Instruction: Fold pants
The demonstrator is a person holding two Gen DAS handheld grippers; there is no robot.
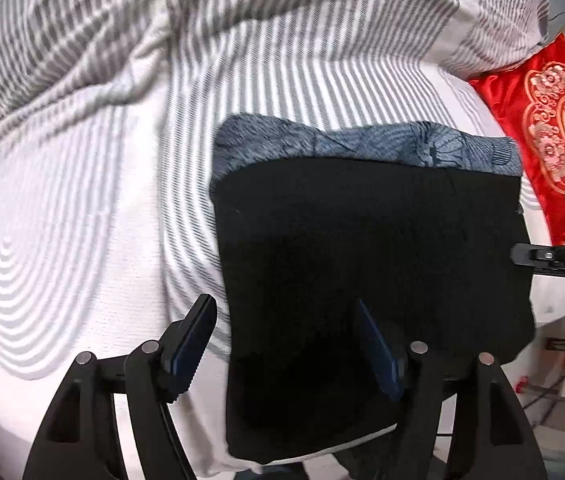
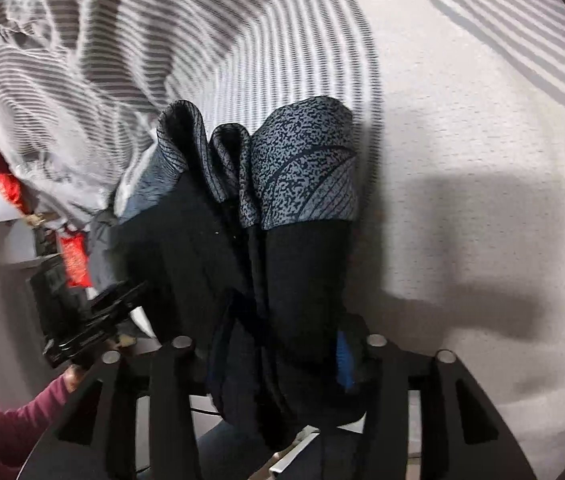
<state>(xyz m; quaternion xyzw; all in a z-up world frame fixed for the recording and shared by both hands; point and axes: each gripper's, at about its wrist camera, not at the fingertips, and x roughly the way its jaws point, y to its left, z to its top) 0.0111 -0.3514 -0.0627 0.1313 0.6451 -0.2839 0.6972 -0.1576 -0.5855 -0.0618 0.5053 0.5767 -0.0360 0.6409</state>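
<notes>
Left gripper fingers spread over the black-and-grey patterned pants, right gripper fingers loosely straddling them; better smooth the fold flat.

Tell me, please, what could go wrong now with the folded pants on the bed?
1. Cloth of the pants fills the gap in the right gripper; pulling away could drag the fold open.
2. The left gripper is open astride the pants' edge, one finger over the striped sheet; closing might pinch the sheet too.
3. The patterned ends look bunched, so the fold may be uneven.
</notes>
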